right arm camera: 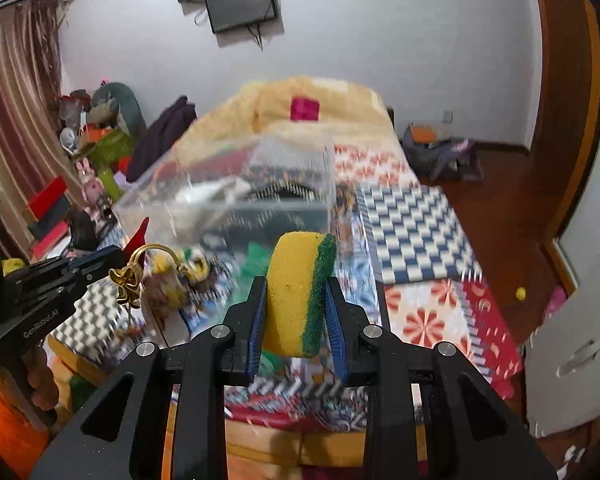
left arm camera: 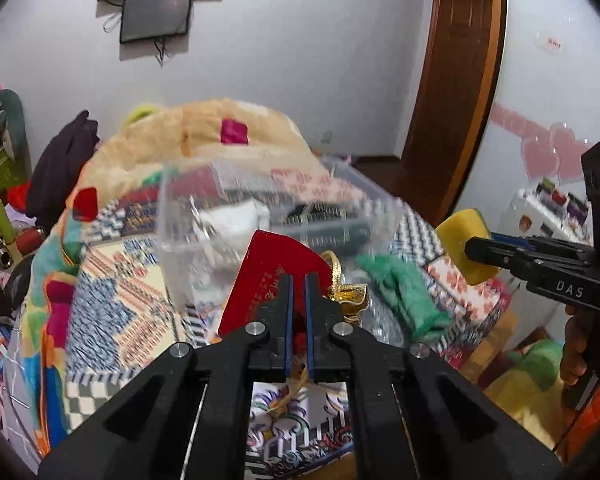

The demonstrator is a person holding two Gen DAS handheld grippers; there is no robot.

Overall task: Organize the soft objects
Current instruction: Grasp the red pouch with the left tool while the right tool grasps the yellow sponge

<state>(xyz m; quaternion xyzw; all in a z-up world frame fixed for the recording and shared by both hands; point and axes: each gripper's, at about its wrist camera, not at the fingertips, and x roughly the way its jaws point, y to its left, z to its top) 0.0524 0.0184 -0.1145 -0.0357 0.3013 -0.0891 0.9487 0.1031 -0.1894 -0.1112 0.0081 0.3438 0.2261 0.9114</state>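
Observation:
My left gripper (left arm camera: pixel 298 280) is shut on a red pouch (left arm camera: pixel 268 276) with a gold cord and bow (left arm camera: pixel 350 294), held above the bed in front of a clear plastic bin (left arm camera: pixel 260 216). My right gripper (right arm camera: pixel 296 284) is shut on a yellow sponge with a green scrub side (right arm camera: pixel 296 292). That sponge also shows in the left wrist view (left arm camera: pixel 466 244) at the right. The bin (right arm camera: pixel 236 196) holds white and dark soft items. A green cloth (left arm camera: pixel 404 292) lies on the bed beside the bin.
The patterned bedspread (right arm camera: pixel 416 228) covers the bed, with a beige blanket (left arm camera: pixel 204 136) heaped behind the bin. Clutter and toys (right arm camera: pixel 96 148) crowd the left side. A wooden door frame (left arm camera: pixel 456 80) and wood floor (right arm camera: pixel 496 208) lie to the right.

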